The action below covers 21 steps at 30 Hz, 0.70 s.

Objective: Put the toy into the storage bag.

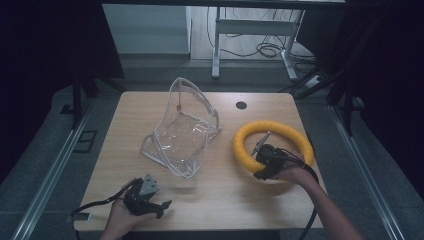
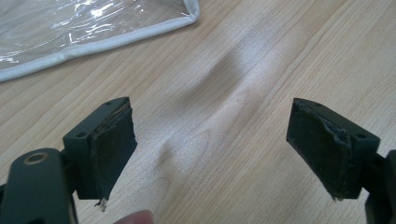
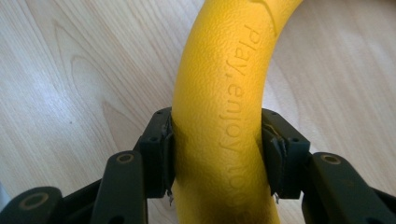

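Right hand-held gripper (image 3: 217,161) clamps yellow ring (image 3: 224,93); tabletop (image 1: 215,195) around.

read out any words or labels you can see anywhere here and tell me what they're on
"Play, enjoy to..." embossed along the yellow ring, where the right tongs clamp it; the tongs cut off the rest.
Clear bag: no readable text.
Table: none.

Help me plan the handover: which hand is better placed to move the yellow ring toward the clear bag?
Right. The right gripper is shut on the yellow ring; the left gripper is open over bare table, near the clear bag.
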Each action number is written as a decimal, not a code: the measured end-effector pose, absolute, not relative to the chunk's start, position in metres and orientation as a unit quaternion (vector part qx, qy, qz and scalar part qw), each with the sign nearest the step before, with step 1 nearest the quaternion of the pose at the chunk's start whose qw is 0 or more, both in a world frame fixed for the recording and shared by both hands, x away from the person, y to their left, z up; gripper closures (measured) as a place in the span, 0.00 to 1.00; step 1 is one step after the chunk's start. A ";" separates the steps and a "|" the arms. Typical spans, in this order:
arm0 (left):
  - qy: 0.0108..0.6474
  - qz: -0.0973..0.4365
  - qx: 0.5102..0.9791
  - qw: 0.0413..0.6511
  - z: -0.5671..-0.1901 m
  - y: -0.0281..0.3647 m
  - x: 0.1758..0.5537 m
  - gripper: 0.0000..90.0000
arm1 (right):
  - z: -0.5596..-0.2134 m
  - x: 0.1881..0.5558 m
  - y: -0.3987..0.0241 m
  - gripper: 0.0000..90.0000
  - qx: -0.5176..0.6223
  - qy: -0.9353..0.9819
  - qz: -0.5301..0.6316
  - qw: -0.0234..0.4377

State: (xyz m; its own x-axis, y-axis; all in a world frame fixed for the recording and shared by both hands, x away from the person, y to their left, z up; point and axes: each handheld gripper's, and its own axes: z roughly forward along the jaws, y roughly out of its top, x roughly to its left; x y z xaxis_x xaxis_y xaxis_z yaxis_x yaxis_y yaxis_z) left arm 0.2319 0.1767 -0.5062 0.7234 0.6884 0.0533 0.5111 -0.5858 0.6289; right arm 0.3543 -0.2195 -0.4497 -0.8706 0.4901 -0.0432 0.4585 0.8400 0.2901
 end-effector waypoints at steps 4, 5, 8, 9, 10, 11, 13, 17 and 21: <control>0.341 0.147 0.878 0.301 -0.507 0.176 0.232 0.17 | -0.443 0.354 -0.223 0.56 0.252 0.954 0.147 0.062; 0.341 0.146 0.878 0.301 -0.507 0.176 0.232 0.17 | -0.442 0.355 -0.224 0.56 0.253 0.954 0.148 0.063; 0.342 0.146 0.878 0.301 -0.507 0.176 0.232 0.17 | -0.437 0.355 -0.226 0.56 0.259 0.951 0.155 0.066; 0.341 0.146 0.878 0.301 -0.507 0.176 0.232 0.17 | -0.435 0.355 -0.227 0.56 0.260 0.950 0.159 0.069; 0.341 0.146 0.879 0.300 -0.507 0.176 0.232 0.17 | -0.434 0.355 -0.228 0.56 0.263 0.949 0.162 0.069; 0.341 0.146 0.879 0.301 -0.507 0.176 0.232 0.17 | -0.432 0.355 -0.229 0.56 0.264 0.948 0.164 0.069; 0.341 0.145 0.879 0.300 -0.507 0.176 0.232 0.17 | -0.428 0.355 -0.231 0.56 0.268 0.946 0.171 0.071; 0.341 0.145 0.878 0.302 -0.508 0.175 0.232 0.17 | -0.421 0.355 -0.235 0.57 0.276 0.940 0.186 0.075; 0.342 0.145 0.879 0.301 -0.507 0.176 0.232 0.17 | -0.414 0.354 -0.238 0.57 0.279 0.935 0.204 0.076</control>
